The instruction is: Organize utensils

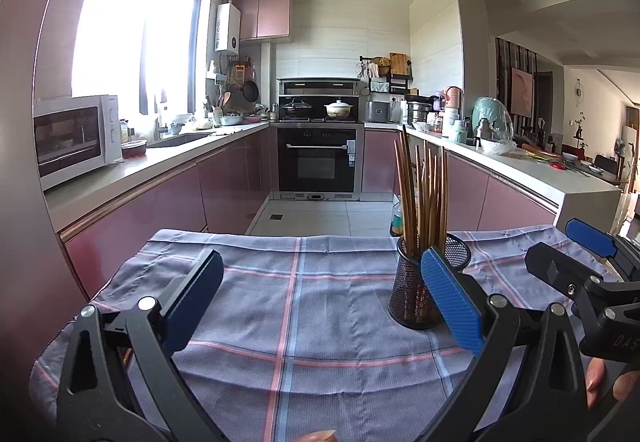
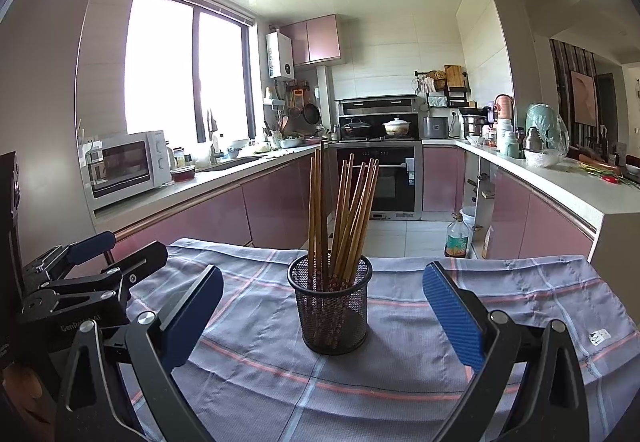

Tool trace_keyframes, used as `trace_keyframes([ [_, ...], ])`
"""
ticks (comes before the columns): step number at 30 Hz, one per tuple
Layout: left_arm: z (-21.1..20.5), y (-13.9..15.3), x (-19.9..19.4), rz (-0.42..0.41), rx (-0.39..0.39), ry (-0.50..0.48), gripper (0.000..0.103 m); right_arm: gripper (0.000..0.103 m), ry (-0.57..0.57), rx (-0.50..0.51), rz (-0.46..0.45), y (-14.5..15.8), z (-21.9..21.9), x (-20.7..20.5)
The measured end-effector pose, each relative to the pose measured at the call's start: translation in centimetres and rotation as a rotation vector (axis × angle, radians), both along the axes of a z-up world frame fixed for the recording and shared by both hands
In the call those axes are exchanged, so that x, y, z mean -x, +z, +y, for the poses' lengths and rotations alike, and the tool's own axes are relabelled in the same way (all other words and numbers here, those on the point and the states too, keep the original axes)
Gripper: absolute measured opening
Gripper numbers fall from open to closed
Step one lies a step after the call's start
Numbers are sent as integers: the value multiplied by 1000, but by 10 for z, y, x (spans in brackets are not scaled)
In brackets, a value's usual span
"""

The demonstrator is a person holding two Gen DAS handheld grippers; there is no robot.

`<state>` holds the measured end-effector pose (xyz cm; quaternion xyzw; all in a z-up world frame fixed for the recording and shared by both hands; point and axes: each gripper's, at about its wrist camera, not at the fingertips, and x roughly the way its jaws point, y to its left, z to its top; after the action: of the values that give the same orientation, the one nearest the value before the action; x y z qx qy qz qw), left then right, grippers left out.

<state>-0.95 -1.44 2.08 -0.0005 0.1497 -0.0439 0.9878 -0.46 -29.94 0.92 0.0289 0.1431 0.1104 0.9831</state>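
Facing the mesh holder [image 2: 331,306] head-on, your right gripper [image 2: 323,316] has its fingers spread wide and empty, the holder standing between them but farther off, touching neither pad. Your left gripper [image 1: 320,298] is also wide and empty, with the holder just beside its right finger. The holder stands upright on the checked cloth [image 2: 400,370] over the worktop, and all the chopsticks [image 2: 344,217] you can see are already in it. Their long axes run nearly vertical, tips up and fanned slightly apart. Expect them to be light, stiff and smooth, so a single stick may slip or pivot in a loose pinch; take it on the exposed upper shaft, squarely across its width. The holder itself looks light and could tip if you drag a stick sideways.
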Motion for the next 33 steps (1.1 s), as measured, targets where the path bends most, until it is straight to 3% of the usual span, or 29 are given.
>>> trace_keyframes([
  [33, 3, 1, -1, -9, 6, -1, 98, 96, 9, 1, -2, 0, -1, -2],
])
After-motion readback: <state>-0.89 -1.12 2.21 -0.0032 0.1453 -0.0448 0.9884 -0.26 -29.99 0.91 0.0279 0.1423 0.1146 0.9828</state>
